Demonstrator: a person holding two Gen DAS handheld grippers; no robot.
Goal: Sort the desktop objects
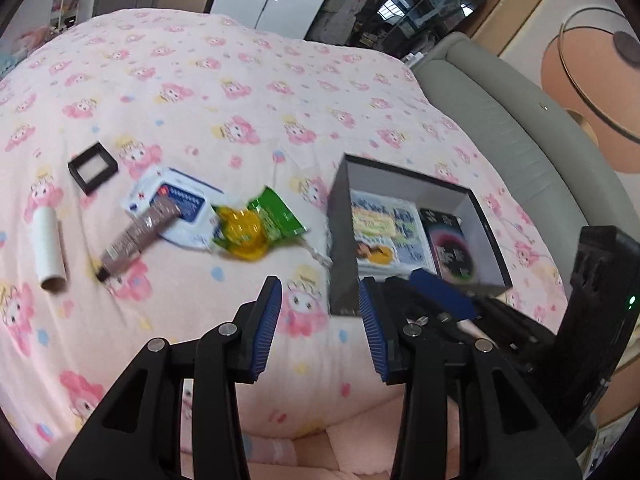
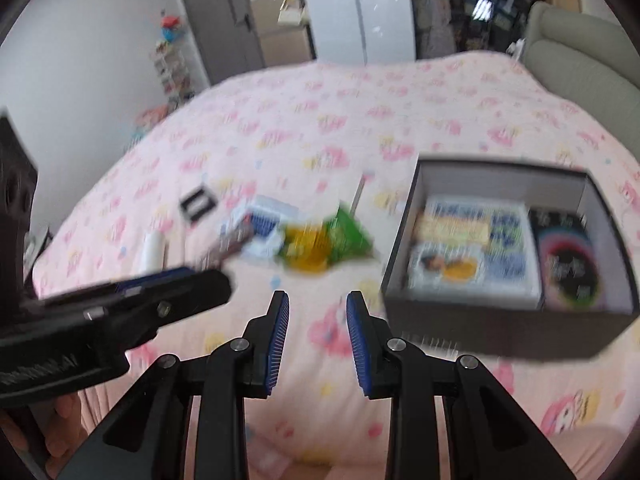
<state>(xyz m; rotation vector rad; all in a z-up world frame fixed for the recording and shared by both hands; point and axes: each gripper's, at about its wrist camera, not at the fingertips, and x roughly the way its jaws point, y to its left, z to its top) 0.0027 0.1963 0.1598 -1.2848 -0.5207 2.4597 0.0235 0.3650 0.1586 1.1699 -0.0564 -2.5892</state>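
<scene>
A grey open box [image 1: 340, 216] [image 2: 500, 332] sits on the pink bedspread and holds a blue-and-white pack [image 1: 384, 232] and a dark pack [image 1: 452, 248]. Left of it lie a green-and-yellow packet [image 1: 256, 228] [image 2: 320, 244], a white-and-blue wipes pack [image 1: 176, 208], a brown tube [image 1: 136, 240], a white cardboard roll [image 1: 48, 248] and a small black square frame [image 1: 93, 167]. My left gripper [image 1: 320, 300] is open and empty, just in front of the box's near-left corner. My right gripper [image 2: 318, 304] is open and empty, left of the box; that view is blurred.
The bedspread [image 1: 240, 100] covers a wide bed. A grey padded headboard [image 1: 500, 128] runs along the right. The other gripper's body shows at the right edge [image 1: 592, 320] and in the right wrist view at the left [image 2: 120, 304].
</scene>
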